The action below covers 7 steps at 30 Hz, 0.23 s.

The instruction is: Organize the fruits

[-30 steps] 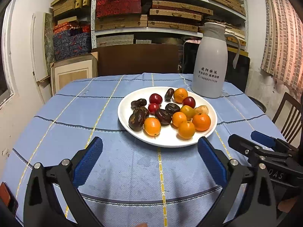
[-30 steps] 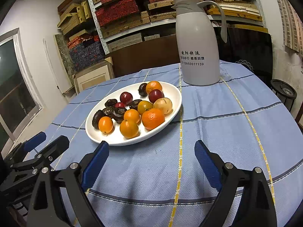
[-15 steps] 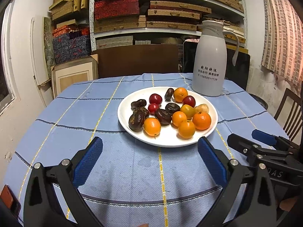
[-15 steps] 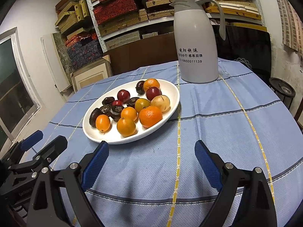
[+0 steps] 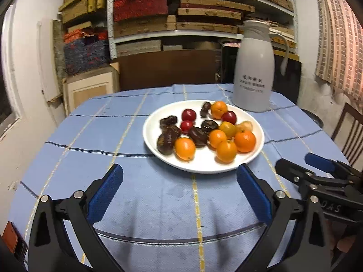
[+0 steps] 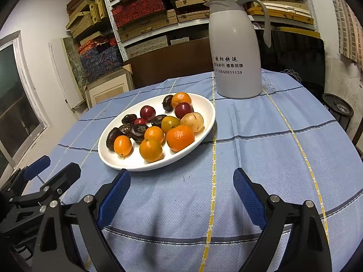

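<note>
A white plate [image 5: 156,151] [image 6: 136,167] sits mid-table on the blue cloth. It holds several oranges [image 5: 185,148] [image 6: 180,137], dark dates [image 5: 169,139] [image 6: 138,131], red fruits [image 5: 189,114] [image 6: 147,112] and one pale yellow fruit [image 6: 195,122]. My left gripper [image 5: 179,172] is open just short of the plate's near rim, with nothing between its blue pads. My right gripper [image 6: 181,174] is also open and empty, over bare cloth to the right of the plate's near edge. Each gripper shows in the other's view: the right gripper [image 5: 295,161] and the left gripper [image 6: 60,164].
A tall white jug [image 5: 253,74] [image 6: 236,52] stands behind the plate at the right. Shelves of boxes [image 5: 181,22] fill the back wall. A chair [image 5: 349,131] and a dark stool [image 6: 338,108] stand beyond the table's right edge. A brown object [image 5: 10,238] lies at the near left.
</note>
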Motion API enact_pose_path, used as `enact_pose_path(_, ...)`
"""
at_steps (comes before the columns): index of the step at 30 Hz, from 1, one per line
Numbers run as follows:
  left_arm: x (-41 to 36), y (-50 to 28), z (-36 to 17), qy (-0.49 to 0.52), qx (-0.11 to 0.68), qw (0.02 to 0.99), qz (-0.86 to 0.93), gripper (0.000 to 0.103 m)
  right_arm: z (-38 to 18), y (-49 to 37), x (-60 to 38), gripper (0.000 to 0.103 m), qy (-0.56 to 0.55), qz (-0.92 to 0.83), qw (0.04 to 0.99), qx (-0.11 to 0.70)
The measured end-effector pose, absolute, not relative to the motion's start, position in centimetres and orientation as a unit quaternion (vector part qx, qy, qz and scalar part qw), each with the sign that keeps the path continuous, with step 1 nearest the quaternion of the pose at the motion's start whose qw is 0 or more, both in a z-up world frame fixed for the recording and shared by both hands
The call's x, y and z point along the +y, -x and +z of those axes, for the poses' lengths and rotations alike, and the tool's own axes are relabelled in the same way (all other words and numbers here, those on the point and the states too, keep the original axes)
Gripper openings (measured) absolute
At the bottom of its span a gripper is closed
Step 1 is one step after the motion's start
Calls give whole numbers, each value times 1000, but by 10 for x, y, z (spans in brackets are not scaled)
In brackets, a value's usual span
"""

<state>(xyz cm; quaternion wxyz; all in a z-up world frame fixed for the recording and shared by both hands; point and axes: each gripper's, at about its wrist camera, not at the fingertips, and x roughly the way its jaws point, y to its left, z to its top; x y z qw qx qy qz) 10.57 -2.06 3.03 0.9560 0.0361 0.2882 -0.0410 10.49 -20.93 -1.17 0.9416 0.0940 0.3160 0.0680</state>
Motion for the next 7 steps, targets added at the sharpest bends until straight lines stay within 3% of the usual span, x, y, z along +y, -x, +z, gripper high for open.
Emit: enact_pose_path(7, -21, -107, 28, -38, 298, 953, -30, 98, -13, -106, -210, 93, -96, 67, 941, 318)
